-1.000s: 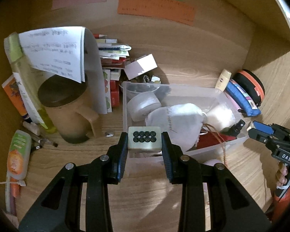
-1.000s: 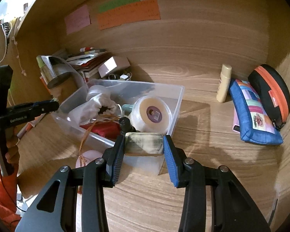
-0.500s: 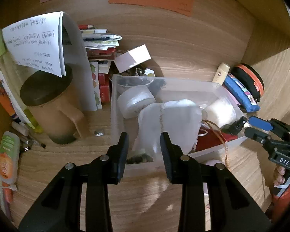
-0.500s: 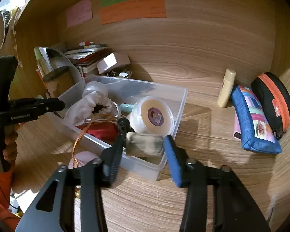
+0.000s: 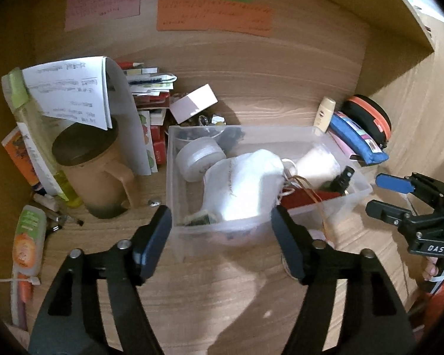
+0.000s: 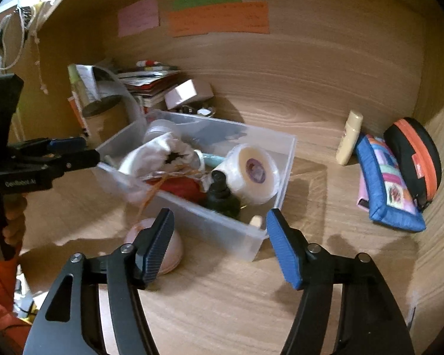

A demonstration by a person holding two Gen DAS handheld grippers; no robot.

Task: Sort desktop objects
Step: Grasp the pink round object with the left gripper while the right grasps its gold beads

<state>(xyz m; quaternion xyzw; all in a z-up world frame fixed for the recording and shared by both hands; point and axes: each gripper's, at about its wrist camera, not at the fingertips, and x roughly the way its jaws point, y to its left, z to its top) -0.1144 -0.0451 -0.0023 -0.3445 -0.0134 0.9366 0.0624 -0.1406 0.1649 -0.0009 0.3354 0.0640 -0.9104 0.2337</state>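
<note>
A clear plastic bin (image 5: 174, 195) (image 6: 284, 171) sits mid-desk. It holds a white cloth pouch (image 5: 242, 183) (image 6: 157, 156), a white tape roll (image 6: 251, 171), a round white tin (image 5: 198, 159), a red item (image 6: 180, 185) and a dark spray bottle (image 6: 222, 198). A small greenish block (image 5: 199, 218) lies in the bin's near left corner. My left gripper (image 5: 222, 236) is open and empty at the bin's near wall. My right gripper (image 6: 220, 236) is open and empty at the bin's near right corner.
A brown lidded mug (image 5: 94, 171), papers and stacked booklets (image 5: 151, 88) crowd the back left. A blue pencil case (image 6: 387, 183), black-orange case (image 6: 414, 156) and cream tube (image 6: 349, 136) lie right. A pink round object (image 6: 162, 242) sits before the bin.
Both grippers opened and dropped their items into the bin: the left its buttoned greenish block, the right its small blurred block. Both have since pulled back, jaws wide.
</note>
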